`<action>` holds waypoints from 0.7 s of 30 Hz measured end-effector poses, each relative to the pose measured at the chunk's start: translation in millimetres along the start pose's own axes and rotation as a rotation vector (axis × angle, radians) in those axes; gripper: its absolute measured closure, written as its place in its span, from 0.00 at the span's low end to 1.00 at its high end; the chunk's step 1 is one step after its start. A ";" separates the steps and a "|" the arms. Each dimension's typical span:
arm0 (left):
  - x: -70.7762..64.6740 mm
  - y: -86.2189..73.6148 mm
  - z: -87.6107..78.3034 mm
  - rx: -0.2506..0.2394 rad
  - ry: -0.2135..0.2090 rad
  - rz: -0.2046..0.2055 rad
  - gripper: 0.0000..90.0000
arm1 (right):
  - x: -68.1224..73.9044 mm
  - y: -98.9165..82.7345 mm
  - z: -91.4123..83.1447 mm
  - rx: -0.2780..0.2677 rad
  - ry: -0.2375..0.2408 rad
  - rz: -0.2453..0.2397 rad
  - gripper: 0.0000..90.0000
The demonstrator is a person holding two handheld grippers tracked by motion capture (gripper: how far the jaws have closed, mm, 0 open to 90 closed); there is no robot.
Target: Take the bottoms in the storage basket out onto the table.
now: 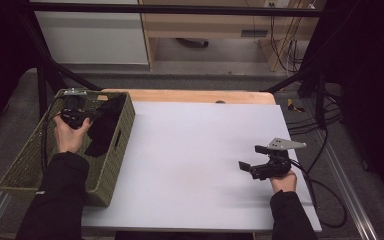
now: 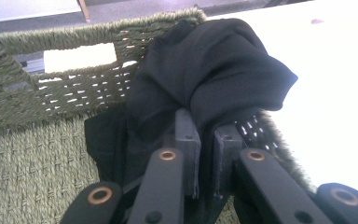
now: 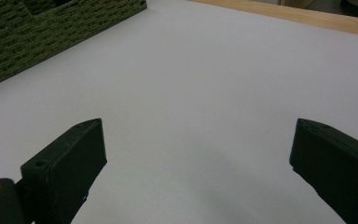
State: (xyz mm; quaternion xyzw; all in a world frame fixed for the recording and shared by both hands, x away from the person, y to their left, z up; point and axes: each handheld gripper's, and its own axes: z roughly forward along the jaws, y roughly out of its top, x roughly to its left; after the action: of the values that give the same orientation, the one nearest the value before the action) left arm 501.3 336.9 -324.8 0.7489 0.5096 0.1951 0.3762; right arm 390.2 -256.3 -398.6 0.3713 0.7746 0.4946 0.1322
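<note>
At the left of the frame, the left gripper [image 1: 91, 116] has its jaws clamped on a black cloth [image 1: 105, 125] inside the woven basket [image 1: 27, 170]. The right gripper [image 1: 250, 160], lower right over the white worktop [image 1: 190, 145], has jaws wide apart, holding nothing.

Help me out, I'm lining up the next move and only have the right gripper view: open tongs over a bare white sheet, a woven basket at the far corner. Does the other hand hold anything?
Observer: Yes. The left tongs are shut on a black cloth.
Operator: Where is that cloth?
Observer: In the high view it drapes over the inner wall of the green basket, part of it inside.
Operator: And my side?
Observer: The right tongs hover open over the white sheet, far from the basket.
</note>
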 end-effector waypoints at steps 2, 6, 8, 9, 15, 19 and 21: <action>-0.3 0.3 -3.0 -0.007 -0.004 -0.001 0.93 | -0.1 0.0 0.1 0.000 -0.002 0.002 0.05; 0.3 0.6 -9.4 -0.023 -0.021 -0.005 0.93 | 0.0 0.0 0.2 -0.001 -0.001 0.002 0.05; 0.5 0.6 -11.9 -0.027 -0.023 -0.006 0.93 | 0.0 0.0 0.1 -0.001 -0.002 0.002 0.05; 0.6 0.5 -13.0 -0.028 -0.025 -0.006 0.93 | -0.1 0.0 0.1 -0.003 -0.002 0.000 0.05; 1.2 0.1 -20.1 -0.030 -0.034 -0.002 0.93 | -0.2 0.1 0.0 -0.003 -0.002 0.001 0.05; 1.7 1.0 -26.9 -0.040 -0.044 -0.005 0.93 | 0.0 0.0 0.2 0.002 0.000 0.001 0.05; 2.2 1.5 -30.3 -0.050 -0.053 -0.012 0.93 | 0.0 -0.1 0.4 0.003 -0.001 0.002 0.05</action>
State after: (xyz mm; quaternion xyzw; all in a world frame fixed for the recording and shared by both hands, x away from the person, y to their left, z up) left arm 482.6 349.6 -304.4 0.7410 0.4988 0.1856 0.4094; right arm 390.4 -256.1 -398.9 0.3724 0.7750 0.4934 0.1315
